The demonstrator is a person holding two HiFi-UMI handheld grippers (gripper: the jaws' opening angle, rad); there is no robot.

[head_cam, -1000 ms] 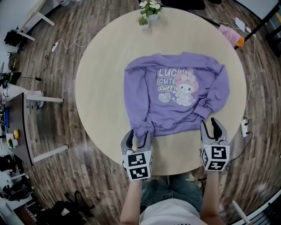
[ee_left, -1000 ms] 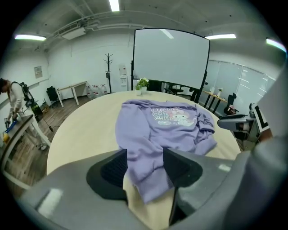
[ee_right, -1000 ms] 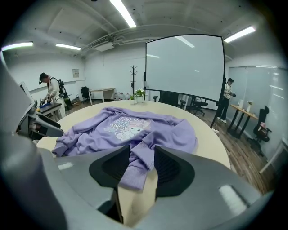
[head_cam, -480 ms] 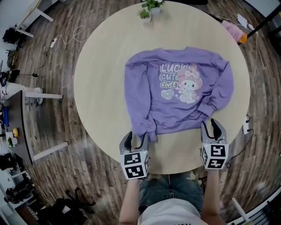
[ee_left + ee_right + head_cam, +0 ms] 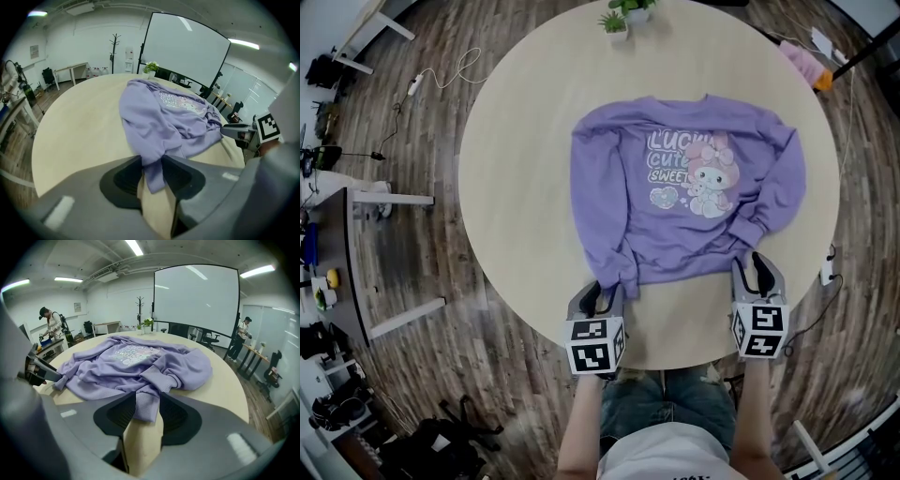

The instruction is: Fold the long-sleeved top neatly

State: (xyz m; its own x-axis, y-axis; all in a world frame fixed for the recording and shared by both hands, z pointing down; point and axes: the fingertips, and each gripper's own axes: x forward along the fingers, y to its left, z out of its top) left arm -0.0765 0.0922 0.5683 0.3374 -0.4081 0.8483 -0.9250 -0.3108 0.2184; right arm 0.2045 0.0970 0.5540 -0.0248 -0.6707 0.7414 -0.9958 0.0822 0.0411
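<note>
A purple long-sleeved top with a cartoon print lies front up on the round beige table, its hem toward me. My left gripper is shut on the hem's left corner at the near table edge. In the left gripper view its jaws pinch a hanging fold of the purple fabric. My right gripper is shut on the hem's right corner. There the ribbed band sits between the jaws, beside a bunched sleeve cuff. Both sleeves lie folded along the body.
Two small potted plants stand at the table's far edge. A pink cloth lies by the far right rim. Cables and a power strip are on the wooden floor. A person stands far off in the room.
Both grippers have sunk a little toward the table, still holding the hem corners. The left one has shifted slightly right.
</note>
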